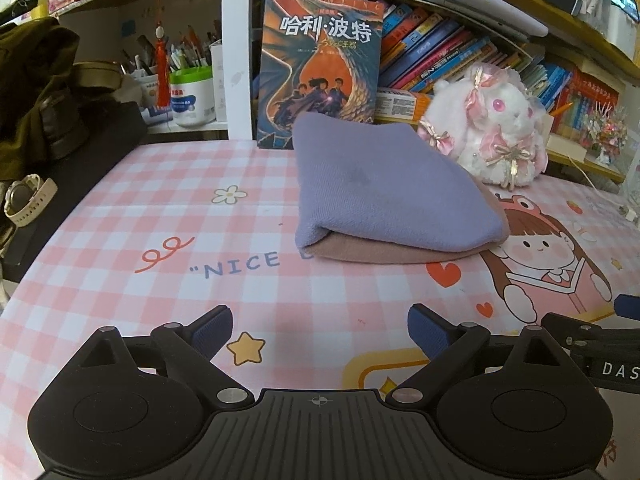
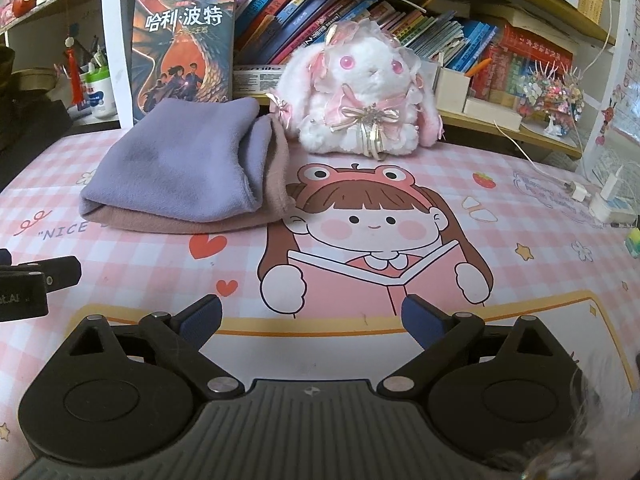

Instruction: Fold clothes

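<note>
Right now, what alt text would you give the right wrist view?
A folded purple and pink garment lies on a pink checked cartoon mat, beside a white plush rabbit. The right gripper hovers open and empty.

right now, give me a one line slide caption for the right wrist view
Open right tongs hover over the pink desk mat, facing a folded purple and pink cloth beside a plush bunny.

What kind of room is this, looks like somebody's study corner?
Probably a home study desk, likely a child's: packed bookshelves behind, a cartoon desk mat, a plush rabbit and pen pots. A folded purple cloth lies on the mat.
</note>
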Motion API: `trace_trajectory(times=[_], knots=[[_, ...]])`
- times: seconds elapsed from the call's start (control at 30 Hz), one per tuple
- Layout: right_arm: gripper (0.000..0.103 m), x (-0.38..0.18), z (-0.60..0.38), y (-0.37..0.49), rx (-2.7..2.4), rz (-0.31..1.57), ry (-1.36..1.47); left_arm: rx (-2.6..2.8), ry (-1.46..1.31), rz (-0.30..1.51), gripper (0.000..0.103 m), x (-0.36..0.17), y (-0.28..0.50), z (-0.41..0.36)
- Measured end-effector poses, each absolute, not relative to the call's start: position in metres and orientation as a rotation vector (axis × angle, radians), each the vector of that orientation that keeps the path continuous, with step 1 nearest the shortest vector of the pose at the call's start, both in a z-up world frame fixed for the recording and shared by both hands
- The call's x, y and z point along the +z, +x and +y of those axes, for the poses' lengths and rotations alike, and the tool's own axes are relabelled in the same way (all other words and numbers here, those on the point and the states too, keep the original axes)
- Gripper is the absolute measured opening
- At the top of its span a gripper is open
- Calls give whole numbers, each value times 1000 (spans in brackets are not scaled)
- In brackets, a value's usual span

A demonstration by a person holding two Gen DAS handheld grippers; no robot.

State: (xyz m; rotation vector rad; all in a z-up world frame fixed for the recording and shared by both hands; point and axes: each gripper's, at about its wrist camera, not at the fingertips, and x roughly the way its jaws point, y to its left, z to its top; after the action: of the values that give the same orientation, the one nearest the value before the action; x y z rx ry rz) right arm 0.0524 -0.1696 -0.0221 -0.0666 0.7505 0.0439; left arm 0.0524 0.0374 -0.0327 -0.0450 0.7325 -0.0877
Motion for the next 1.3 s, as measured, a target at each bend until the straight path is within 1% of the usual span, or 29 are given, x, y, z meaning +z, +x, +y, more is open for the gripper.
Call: trace_trajectory(times=[1.3], knots=[[98,-24,-168,44,40,778,-51,-123,-52,744,98,-30,43,40]])
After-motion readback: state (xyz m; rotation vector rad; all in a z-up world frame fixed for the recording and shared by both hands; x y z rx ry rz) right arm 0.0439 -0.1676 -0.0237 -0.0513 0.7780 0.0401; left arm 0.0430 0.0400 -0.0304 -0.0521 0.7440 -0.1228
